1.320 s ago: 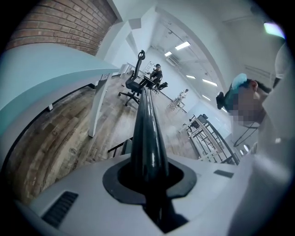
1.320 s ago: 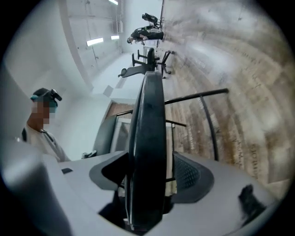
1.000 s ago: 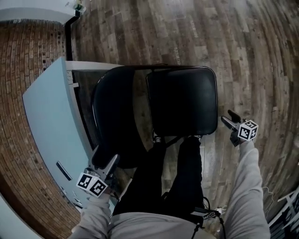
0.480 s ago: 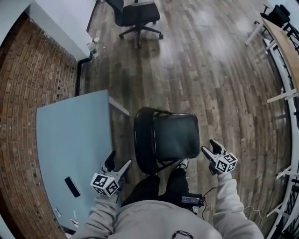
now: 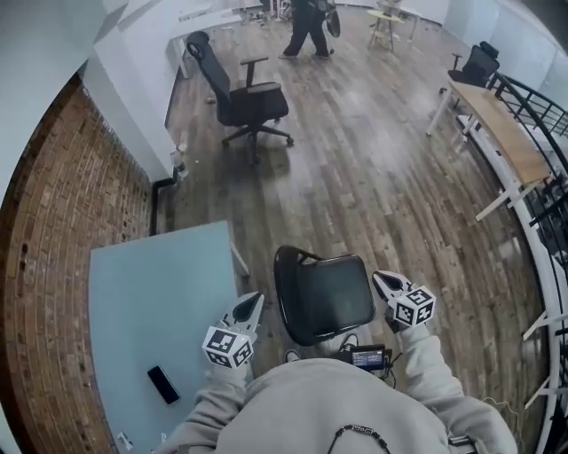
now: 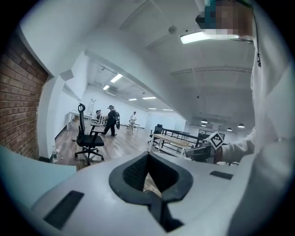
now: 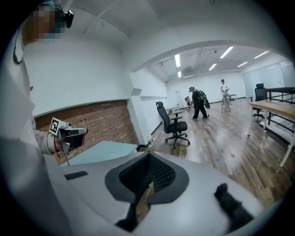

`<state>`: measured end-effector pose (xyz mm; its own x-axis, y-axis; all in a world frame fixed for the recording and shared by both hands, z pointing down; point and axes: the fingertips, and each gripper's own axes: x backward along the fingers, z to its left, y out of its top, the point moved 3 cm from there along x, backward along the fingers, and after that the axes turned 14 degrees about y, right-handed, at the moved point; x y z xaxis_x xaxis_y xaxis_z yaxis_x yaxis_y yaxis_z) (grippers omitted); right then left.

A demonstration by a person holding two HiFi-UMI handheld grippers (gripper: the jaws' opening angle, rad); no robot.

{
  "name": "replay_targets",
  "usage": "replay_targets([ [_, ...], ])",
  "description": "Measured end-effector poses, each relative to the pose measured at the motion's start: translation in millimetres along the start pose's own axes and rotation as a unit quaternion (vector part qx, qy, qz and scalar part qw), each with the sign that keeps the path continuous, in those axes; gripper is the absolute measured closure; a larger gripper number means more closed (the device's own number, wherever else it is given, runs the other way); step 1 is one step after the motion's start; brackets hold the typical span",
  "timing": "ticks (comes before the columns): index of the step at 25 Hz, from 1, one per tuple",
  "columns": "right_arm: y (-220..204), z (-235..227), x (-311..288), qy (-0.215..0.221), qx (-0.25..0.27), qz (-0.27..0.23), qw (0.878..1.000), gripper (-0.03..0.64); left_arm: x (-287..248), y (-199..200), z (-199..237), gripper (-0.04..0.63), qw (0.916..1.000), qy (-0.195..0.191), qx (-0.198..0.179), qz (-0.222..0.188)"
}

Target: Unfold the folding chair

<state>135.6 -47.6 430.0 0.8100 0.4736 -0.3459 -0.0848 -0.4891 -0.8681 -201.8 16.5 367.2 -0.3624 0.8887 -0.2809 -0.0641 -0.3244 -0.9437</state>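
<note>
The black folding chair (image 5: 324, 293) stands on the wooden floor just in front of me, its padded seat flat and its backrest to the left. My left gripper (image 5: 251, 303) hovers beside the backrest, apart from it, jaws shut on nothing. My right gripper (image 5: 380, 280) hangs at the seat's right edge, also shut and empty. In the left gripper view the left gripper (image 6: 147, 159) has its pads together and points out over the room, with the right gripper (image 6: 209, 147) visible beyond. In the right gripper view the right gripper (image 7: 148, 159) is pressed shut, and the left gripper (image 7: 69, 136) shows at the left.
A pale blue table (image 5: 151, 301) with a dark phone (image 5: 163, 383) stands at my left against the brick wall (image 5: 44, 266). A black office chair (image 5: 244, 97) is further out, a person (image 5: 308, 27) walks at the far end, and a wooden desk (image 5: 497, 124) and railing line the right.
Both grippers rose from beside the chair and their jaws closed. The head view lifted, so the chair looks smaller and the room beyond has come into sight.
</note>
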Motion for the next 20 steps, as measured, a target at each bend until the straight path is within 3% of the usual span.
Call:
replay_targets([
  [6,64.4,69.9,-0.1,0.002,0.053,-0.054,0.997,0.607,20.8,38.8,-1.8,0.588,0.9990,-0.014,-0.011,-0.040],
  [13,143.0,177.6,2.6,0.068,0.132,-0.128,0.981,0.609,42.0,78.8,-30.6,0.589,0.9946,-0.049,-0.022,-0.088],
  [16,161.9,211.1,-0.1,0.081,0.161,-0.144,0.973,0.609,56.1,99.5,-28.8,0.589,0.9902,-0.072,-0.008,-0.119],
  [20,170.3,227.0,0.4,0.088,0.168,-0.157,0.969,0.609,65.4,113.5,-24.1,0.589,0.9882,-0.069,-0.020,-0.135],
])
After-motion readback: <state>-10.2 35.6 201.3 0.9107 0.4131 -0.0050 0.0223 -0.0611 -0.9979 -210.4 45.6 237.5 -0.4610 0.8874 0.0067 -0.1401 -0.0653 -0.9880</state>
